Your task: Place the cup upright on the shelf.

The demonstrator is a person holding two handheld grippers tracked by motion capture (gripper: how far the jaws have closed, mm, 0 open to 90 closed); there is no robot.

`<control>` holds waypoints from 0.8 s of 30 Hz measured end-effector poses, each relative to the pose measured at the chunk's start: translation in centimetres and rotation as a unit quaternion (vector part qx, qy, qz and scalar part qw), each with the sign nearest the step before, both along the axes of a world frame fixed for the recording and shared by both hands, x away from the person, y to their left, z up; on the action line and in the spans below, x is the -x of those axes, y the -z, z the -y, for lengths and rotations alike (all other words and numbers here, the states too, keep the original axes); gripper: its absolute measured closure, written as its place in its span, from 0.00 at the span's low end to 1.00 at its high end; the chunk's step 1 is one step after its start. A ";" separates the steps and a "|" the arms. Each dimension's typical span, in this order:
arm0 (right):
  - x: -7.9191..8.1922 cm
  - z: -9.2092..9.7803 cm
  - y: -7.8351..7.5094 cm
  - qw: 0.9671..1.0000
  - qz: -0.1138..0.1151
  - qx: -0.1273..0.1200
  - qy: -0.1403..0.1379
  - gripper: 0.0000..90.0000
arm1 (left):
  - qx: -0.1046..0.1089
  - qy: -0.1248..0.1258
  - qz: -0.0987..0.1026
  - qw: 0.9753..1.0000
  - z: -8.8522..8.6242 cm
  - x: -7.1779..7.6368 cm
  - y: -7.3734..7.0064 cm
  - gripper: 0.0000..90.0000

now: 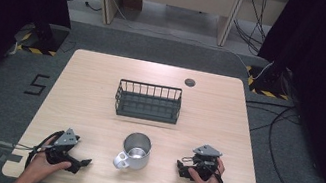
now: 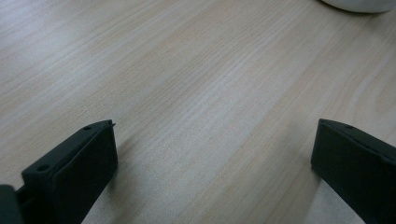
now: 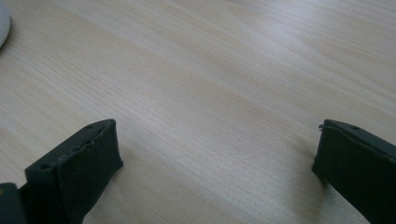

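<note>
From the high view we see a pale wood-grain tabletop [image 1: 90, 89] carrying a dark wire rectangular basket [image 1: 148, 101] near its middle and a shiny metal mug [image 1: 134, 151] with its handle toward the near-left. A black "5" [image 1: 37, 84] is marked on the grey floor at left. The left gripper [image 1: 78, 163] rests on the tabletop left of the mug, the right gripper [image 1: 182, 167] right of it, each held by a hand cut off at the bottom edge.

In the left gripper view we see its black fingers [image 2: 74, 172] spread wide over bare wood, holding nothing; a pale rim [image 2: 359, 4], cut off, sits top-right.

In the right gripper view its fingers [image 3: 77, 170] are likewise spread wide and empty; a blurred pale edge [image 3: 3, 23] shows at top-left.
</note>
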State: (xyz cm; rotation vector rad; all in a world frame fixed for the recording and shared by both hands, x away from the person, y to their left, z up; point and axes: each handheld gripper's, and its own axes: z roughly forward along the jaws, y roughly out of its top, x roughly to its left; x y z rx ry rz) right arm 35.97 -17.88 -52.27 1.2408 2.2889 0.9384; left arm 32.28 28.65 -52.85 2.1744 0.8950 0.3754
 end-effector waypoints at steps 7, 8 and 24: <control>0.3 -0.1 -0.1 1.000 0.007 -0.002 0.001 0.09 | 0.000 0.000 0.000 1.000 0.0 0.0 0.0 0.00; 0.4 -0.2 -0.3 1.000 0.015 -0.007 0.003 0.22 | 0.000 0.000 -0.001 1.000 0.0 0.0 0.0 0.00; 2.9 -1.9 -3.5 0.982 0.116 -0.095 -0.118 0.17 | 0.000 0.000 -0.001 1.000 0.0 0.0 0.0 0.00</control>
